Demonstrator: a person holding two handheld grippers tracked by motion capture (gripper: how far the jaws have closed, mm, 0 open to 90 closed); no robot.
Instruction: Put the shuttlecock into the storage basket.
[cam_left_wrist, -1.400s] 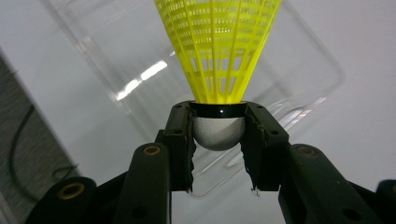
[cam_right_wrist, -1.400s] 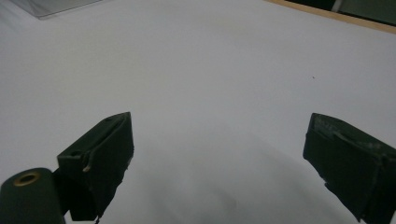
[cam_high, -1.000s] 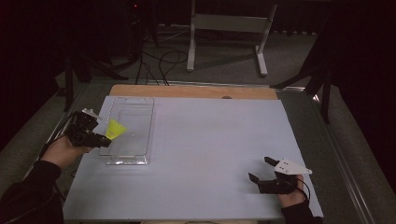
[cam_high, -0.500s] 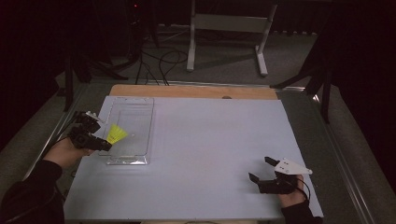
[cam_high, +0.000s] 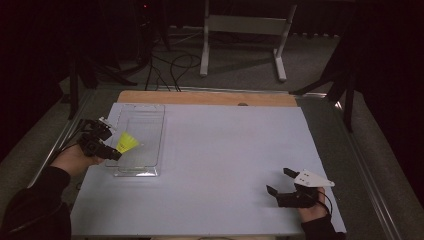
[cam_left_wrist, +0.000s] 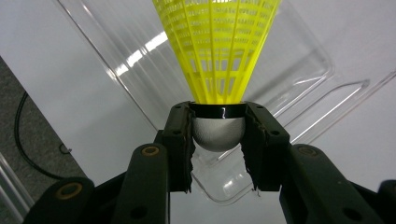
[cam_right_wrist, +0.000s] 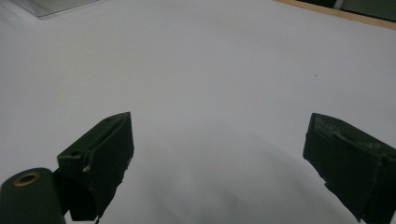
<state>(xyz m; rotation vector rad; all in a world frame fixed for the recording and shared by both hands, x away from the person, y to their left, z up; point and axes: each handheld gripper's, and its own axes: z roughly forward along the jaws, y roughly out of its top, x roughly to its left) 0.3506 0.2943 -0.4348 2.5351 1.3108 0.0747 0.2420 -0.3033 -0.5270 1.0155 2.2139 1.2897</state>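
— Gripping the yellow shuttlecock (cam_left_wrist: 219, 51) by its white cork end, is it?

— Yes — the left gripper (cam_left_wrist: 218, 140) has both black jaws pressed against the rounded cork just below the black band, and the yellow skirt fans up toward the top of the left gripper view.

— Where does that sit in the high view?

— At the left middle of the frame. The shuttlecock (cam_high: 127, 143) hangs over the left edge of a clear plastic tray (cam_high: 150, 112), skirt pointing toward the tray's inside. Whether it touches the tray I cannot tell.

— And the tray itself?

— It lies on a white sheet (cam_high: 225, 150) covering the table, long side running toward the top of the frame.

— The other hand?

— The right gripper (cam_high: 282, 182) rests at the lower right of the high view, well apart from the tray. Its jaws stand wide with nothing between them — the right gripper view has bare white sheet in the gap.
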